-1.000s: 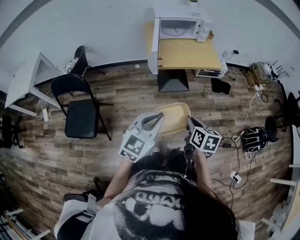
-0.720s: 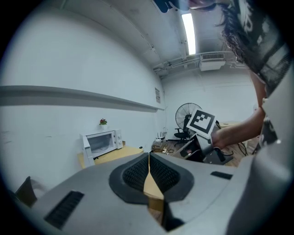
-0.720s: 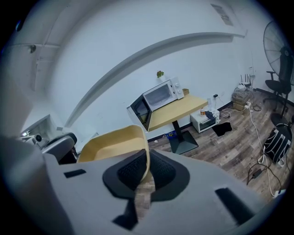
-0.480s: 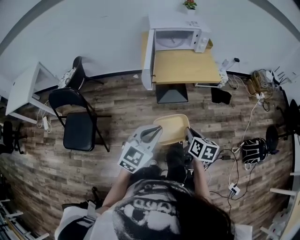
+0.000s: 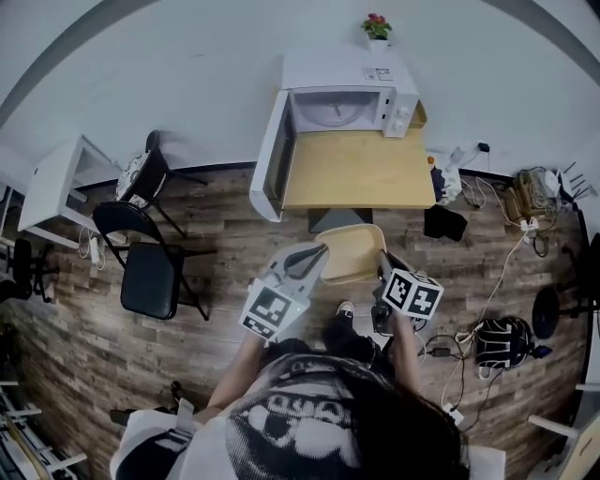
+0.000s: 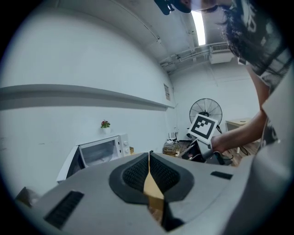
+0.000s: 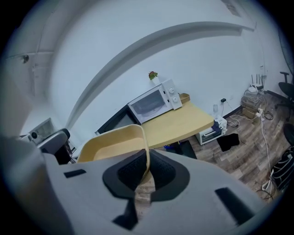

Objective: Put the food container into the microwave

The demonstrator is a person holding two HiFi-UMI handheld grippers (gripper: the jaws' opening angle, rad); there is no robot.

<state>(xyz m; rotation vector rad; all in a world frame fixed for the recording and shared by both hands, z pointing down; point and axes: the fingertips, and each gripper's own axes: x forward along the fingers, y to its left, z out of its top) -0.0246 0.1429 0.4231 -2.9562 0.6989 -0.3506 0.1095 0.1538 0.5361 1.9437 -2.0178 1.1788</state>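
A tan food container (image 5: 351, 253) hangs in the air between both grippers, above the wood floor. My left gripper (image 5: 317, 255) is shut on its left rim (image 6: 150, 183). My right gripper (image 5: 382, 259) is shut on its right rim (image 7: 144, 156), with the container's open tray (image 7: 115, 143) spreading to the left. A white microwave (image 5: 342, 94) stands at the back of a wooden table (image 5: 361, 169), its door (image 5: 269, 169) swung wide open to the left. It also shows in the left gripper view (image 6: 98, 151) and the right gripper view (image 7: 154, 103).
A small potted plant (image 5: 377, 26) sits on the microwave. Two black folding chairs (image 5: 150, 272) stand at the left by a white desk (image 5: 52, 178). Cables, a power strip and a dark bag (image 5: 502, 337) litter the floor at the right.
The view has come closer to the table. The microwave and table now look larger and nearer, and the container is held just in front of the table's edge.
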